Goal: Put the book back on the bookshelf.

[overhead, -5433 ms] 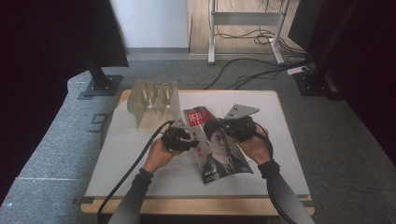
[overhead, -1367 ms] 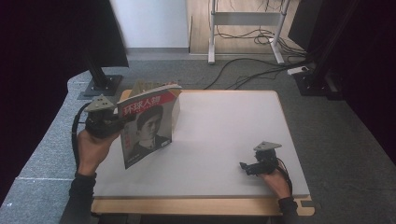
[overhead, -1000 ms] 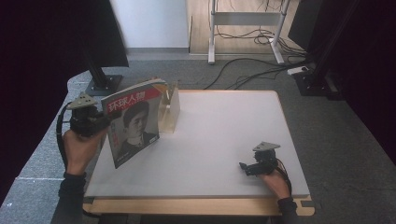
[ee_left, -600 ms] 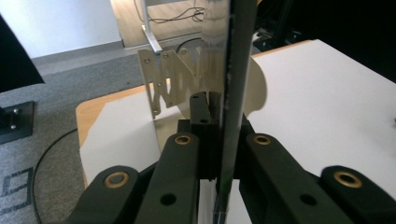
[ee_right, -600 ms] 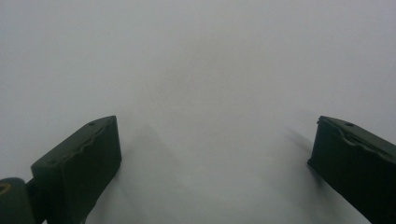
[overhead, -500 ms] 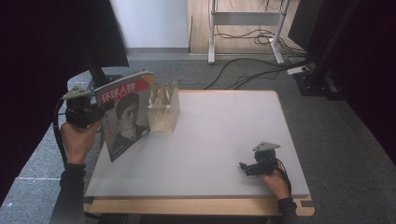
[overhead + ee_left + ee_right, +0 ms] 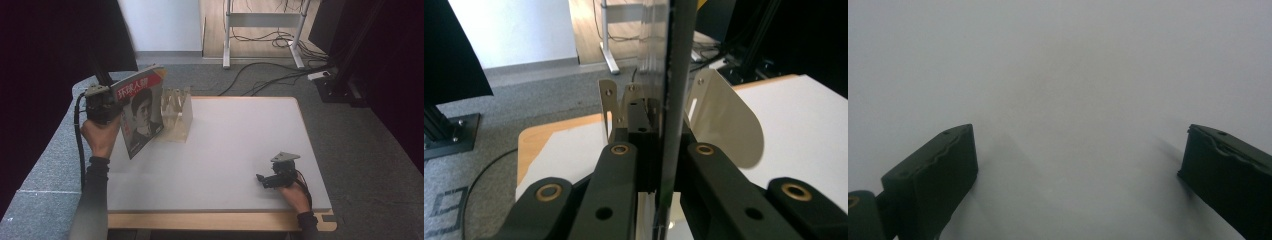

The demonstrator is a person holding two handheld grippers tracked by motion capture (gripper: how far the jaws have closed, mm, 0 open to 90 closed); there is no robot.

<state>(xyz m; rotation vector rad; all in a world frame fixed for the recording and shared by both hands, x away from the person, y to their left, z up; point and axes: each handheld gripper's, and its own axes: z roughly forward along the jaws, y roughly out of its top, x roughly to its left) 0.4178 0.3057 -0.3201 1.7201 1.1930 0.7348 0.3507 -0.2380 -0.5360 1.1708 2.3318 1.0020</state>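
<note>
The thin magazine (image 7: 141,114) with a red title strip and a person's picture on its cover stands upright in the air, over the far left corner of the white table (image 7: 235,145). It is tilted a little, and its lower corner hangs close above the table top. The left gripper (image 7: 102,104) holds it by its left edge. In the left gripper view the magazine (image 7: 672,100) is seen edge-on, a dark thin line going straight up, and the two black jaws are squeezed tight on it from both sides.

Just to the right of the magazine is a pale cream rack (image 7: 176,116) with upright rounded dividers. The magazine's right edge looks like it is touching the rack or just in front of it, but that is hard to tell from above. In the left gripper view the rack's (image 7: 725,120) curved plates stand right behind the jaws.

The right gripper (image 7: 270,179) rests low on the table near the front right corner, far from the magazine. Its jaws are wide apart with nothing between them.
</note>
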